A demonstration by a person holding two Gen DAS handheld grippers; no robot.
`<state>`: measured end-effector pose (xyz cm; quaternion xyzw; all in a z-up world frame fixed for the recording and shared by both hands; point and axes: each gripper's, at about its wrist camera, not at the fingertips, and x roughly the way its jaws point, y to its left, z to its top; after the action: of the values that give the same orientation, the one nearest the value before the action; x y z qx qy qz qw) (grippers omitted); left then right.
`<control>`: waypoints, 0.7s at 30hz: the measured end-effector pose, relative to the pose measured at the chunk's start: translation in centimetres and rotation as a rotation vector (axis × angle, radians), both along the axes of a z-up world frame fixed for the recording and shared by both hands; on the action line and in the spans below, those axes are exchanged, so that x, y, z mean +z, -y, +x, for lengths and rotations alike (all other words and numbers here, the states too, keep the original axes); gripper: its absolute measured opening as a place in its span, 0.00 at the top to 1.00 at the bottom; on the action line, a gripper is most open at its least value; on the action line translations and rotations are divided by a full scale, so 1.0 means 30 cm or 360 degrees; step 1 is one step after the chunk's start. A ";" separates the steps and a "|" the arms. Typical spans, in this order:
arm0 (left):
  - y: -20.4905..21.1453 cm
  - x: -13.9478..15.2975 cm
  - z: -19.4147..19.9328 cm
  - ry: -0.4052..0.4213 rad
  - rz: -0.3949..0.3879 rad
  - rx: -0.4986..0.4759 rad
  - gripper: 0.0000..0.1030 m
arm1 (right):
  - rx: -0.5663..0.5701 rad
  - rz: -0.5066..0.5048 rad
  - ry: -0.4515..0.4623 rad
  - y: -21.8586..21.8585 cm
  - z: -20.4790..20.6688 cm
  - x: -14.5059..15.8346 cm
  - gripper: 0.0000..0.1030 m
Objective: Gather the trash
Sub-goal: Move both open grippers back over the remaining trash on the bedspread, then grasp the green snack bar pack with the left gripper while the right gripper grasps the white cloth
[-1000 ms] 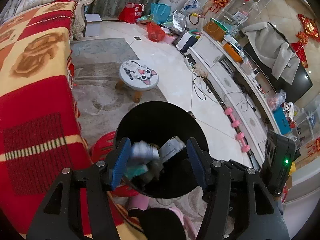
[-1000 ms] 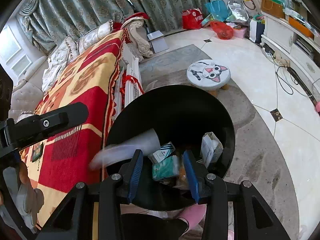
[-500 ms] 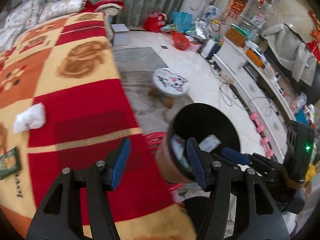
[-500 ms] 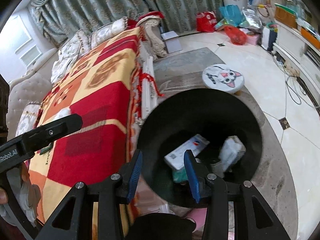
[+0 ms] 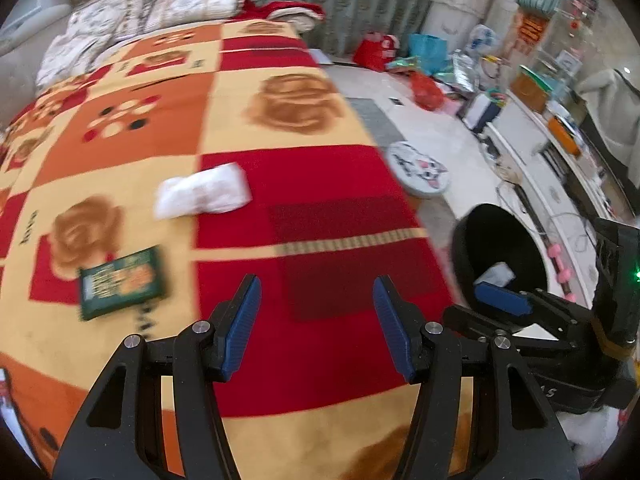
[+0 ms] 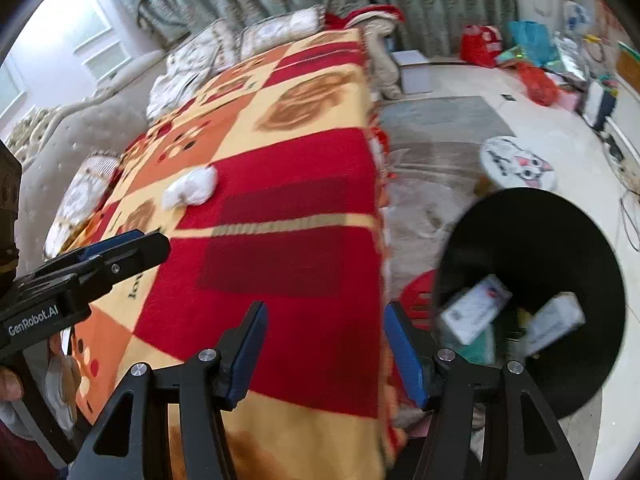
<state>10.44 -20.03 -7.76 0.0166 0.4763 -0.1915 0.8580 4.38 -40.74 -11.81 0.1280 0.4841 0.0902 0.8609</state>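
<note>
A crumpled white tissue (image 5: 204, 194) (image 6: 192, 188) and a green packet (image 5: 122, 282) lie on the red, orange and yellow blanket (image 5: 320, 184) (image 6: 288, 184). My left gripper (image 5: 318, 284) hangs open over the red part of the blanket, right of the packet, with nothing between its fingers. My right gripper (image 6: 326, 312) is over the blanket's edge; its jaws are opening and are empty. To its right stands the black bin (image 6: 560, 240) (image 5: 500, 248), holding a white box (image 6: 476, 314) and other packaging.
A round cat-face stool (image 6: 520, 164) and a red plastic stool (image 6: 418, 296) stand on the rug by the bin. Bags and boxes (image 5: 424, 88) crowd the far floor. A low cabinet (image 5: 532, 148) with cables runs along the right. Pillows (image 5: 192, 8) lie at the blanket's far end.
Both grippers have swung left, from above the bin to over the blanket. The right jaws have spread wider. The tissue and the green packet have come into view.
</note>
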 end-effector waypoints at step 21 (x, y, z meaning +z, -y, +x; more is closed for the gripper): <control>-0.554 -0.203 0.349 -0.0132 0.0436 0.0590 0.45 | 0.0281 -0.0056 -0.0036 -0.286 0.120 0.000 0.40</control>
<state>20.89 -3.42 -13.86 0.0371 0.5277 0.0352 0.8479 7.97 -32.16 -11.81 0.0708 0.5046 0.1557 0.8462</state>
